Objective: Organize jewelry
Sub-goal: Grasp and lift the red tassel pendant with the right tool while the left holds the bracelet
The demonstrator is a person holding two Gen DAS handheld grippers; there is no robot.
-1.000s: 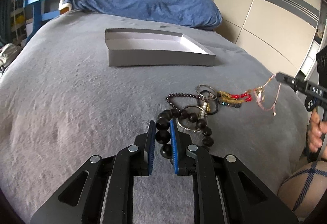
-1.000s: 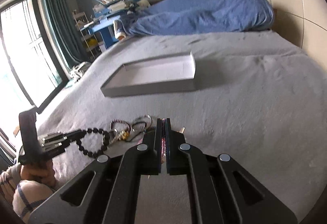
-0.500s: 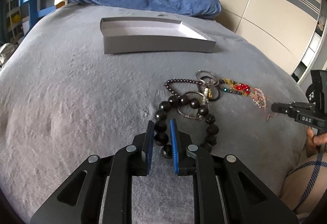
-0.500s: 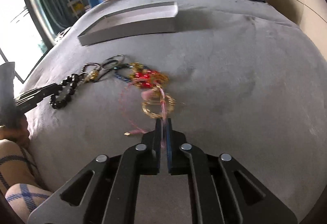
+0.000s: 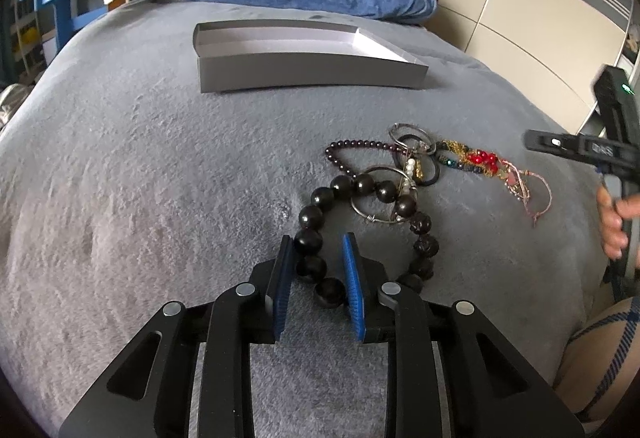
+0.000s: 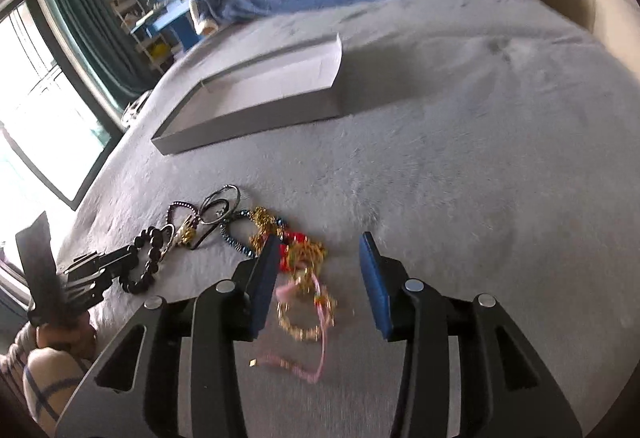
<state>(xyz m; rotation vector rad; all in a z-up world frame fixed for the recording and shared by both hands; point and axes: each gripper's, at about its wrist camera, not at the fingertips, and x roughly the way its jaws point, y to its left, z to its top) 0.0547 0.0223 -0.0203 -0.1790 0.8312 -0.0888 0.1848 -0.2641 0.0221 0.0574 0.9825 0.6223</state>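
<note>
Left tool [image 5: 318, 270] now parted around black bead bracelet [image 5: 360, 226], grip let go; right tool [image 6: 320, 278] wide, pink-gold strand [image 6: 308, 302] dropped on bed [image 6: 460, 158]. Grey tray [image 5: 304, 72] unfilled; regrasp needed.

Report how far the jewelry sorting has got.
Nothing is sorted yet: the grey tray holds no jewelry. Both tongs are open; the left tongs straddle the black bead bracelet, and the right tongs hang over the pink cord and gold chain. The whole tangled pile on the grey blanket remains.
</note>
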